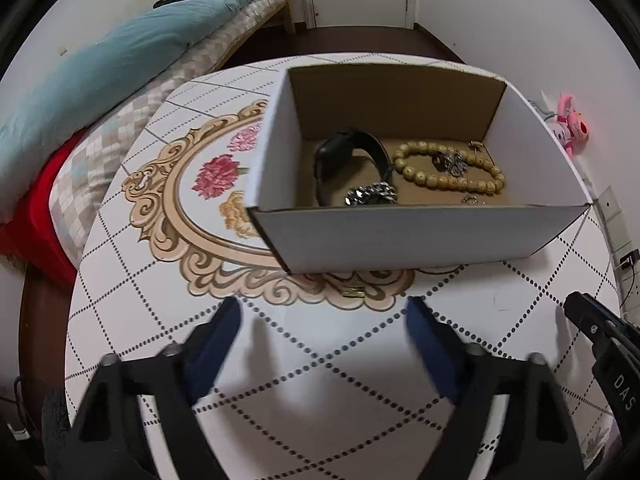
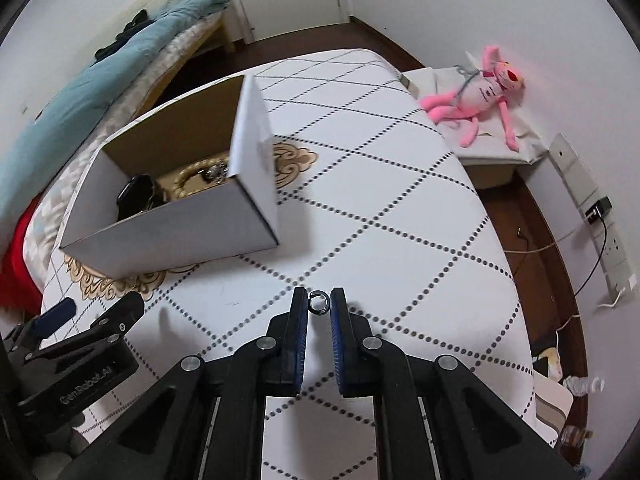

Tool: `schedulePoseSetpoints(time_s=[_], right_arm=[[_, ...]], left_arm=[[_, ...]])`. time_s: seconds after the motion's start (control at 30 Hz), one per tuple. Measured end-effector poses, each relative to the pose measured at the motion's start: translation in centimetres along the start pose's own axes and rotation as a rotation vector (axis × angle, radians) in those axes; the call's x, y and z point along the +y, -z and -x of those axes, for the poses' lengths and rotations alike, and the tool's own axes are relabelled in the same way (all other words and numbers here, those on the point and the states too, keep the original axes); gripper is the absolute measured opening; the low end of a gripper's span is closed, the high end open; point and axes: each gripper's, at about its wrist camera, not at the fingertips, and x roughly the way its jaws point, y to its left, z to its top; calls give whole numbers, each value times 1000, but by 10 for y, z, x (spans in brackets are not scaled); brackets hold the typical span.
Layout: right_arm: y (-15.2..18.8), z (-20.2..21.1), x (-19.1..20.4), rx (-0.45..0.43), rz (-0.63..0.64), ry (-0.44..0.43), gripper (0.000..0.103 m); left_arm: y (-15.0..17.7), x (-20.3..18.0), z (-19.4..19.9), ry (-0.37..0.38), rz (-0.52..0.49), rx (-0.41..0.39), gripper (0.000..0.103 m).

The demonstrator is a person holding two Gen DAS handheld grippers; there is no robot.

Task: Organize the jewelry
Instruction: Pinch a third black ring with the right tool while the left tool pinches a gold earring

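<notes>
An open white cardboard box (image 1: pixel 420 236) stands on the patterned table; it also shows in the right wrist view (image 2: pixel 172 228). Inside lie a black smartwatch (image 1: pixel 344 160), a silver chain bracelet (image 1: pixel 372 194), a wooden bead bracelet (image 1: pixel 448 170) and small metal pieces (image 1: pixel 450 162). My left gripper (image 1: pixel 324 320) is open and empty, in front of the box. A small gold piece (image 1: pixel 353 292) lies on the table between it and the box. My right gripper (image 2: pixel 319 304) is shut on a small dark ring (image 2: pixel 318 303), held above the table to the right of the box.
A bed with a teal duvet (image 1: pixel 100 76) and a red cloth (image 1: pixel 36 208) borders the table's left side. A pink plush toy (image 2: pixel 480 96) lies on a low white stand at the right. Wall sockets and cables (image 2: pixel 600 216) are at the far right.
</notes>
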Motion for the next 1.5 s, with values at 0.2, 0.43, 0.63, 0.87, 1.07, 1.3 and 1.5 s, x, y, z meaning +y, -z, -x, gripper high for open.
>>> schedulePoseSetpoints(time_s=[0.2,0.43,0.63,0.87,1.07,1.3,1.5], right_arm=[[-2,-6,-9,11,-29,-5,0],[-2,-8,-15,27,-56,-44,0],[-3,-5,-18,26,-60,-44,0],[-6,0,-20,9,-73,-56,0],[-9,13,-25,-15,-83,-91,0],[-10,-4,-21,56,-69,-99,31],[-8,-15,-6,44,15,-22,48]], left_arm=[[2,1,-8,-15,16,0,68],[-4,-5,-9,-4,14,-15,50],[-8,-13,-9,25,1,-23,25],[-9,-20,-8,49,-23,-27,10],[0,-9,1,95,-3,-2,10],[15,8,12,110,22,27,10],[19,13,11,101,28,33,10]])
